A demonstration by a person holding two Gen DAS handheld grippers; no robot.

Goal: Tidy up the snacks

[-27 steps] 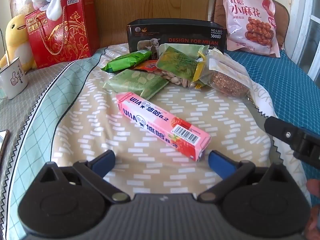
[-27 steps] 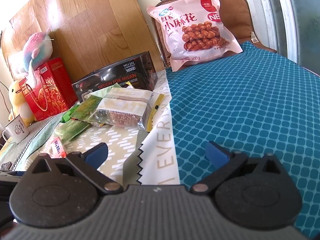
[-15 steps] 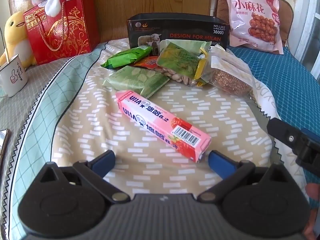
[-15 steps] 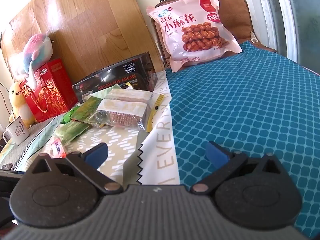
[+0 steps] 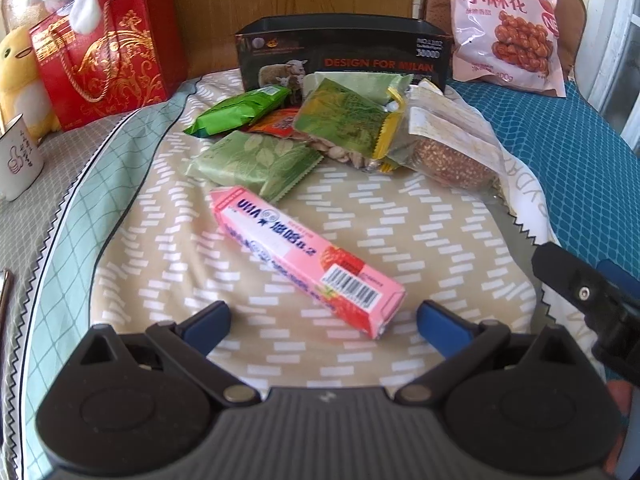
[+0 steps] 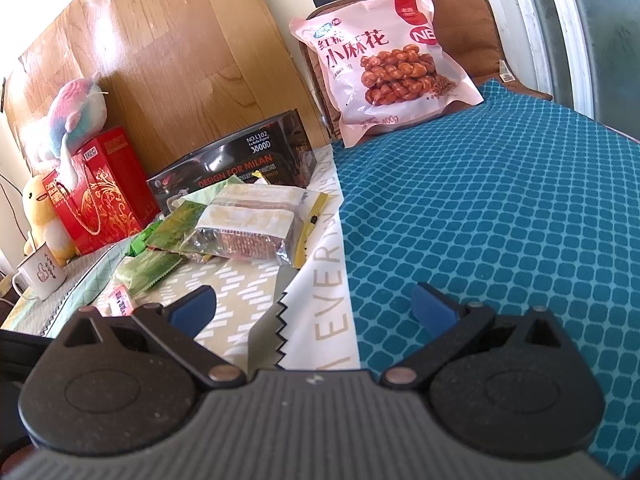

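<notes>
A pink snack box [image 5: 304,256] lies slantwise on the beige patterned cloth [image 5: 432,240], its barcode end between the open fingers of my left gripper [image 5: 320,320]. Behind it lies a pile of snack packets: green ones [image 5: 256,160], one with nuts [image 5: 348,128] and a clear bag of brown cakes [image 5: 452,148]. A black open box [image 5: 344,52] stands behind the pile. My right gripper [image 6: 312,308] is open and empty above the cloth's edge beside the blue mat [image 6: 500,216]; it also shows at the right in the left wrist view [image 5: 588,292]. The pile [image 6: 244,228] lies ahead to its left.
A large pink bag of twists [image 6: 388,64] leans on a brown chair back. A red gift box [image 5: 104,48], plush toys [image 6: 72,108] and a white mug [image 5: 16,160] stand at the left. A wooden board [image 6: 168,60] is behind.
My left gripper has moved forward and lower, so the pink box and the pile look closer. The right gripper has barely moved.
</notes>
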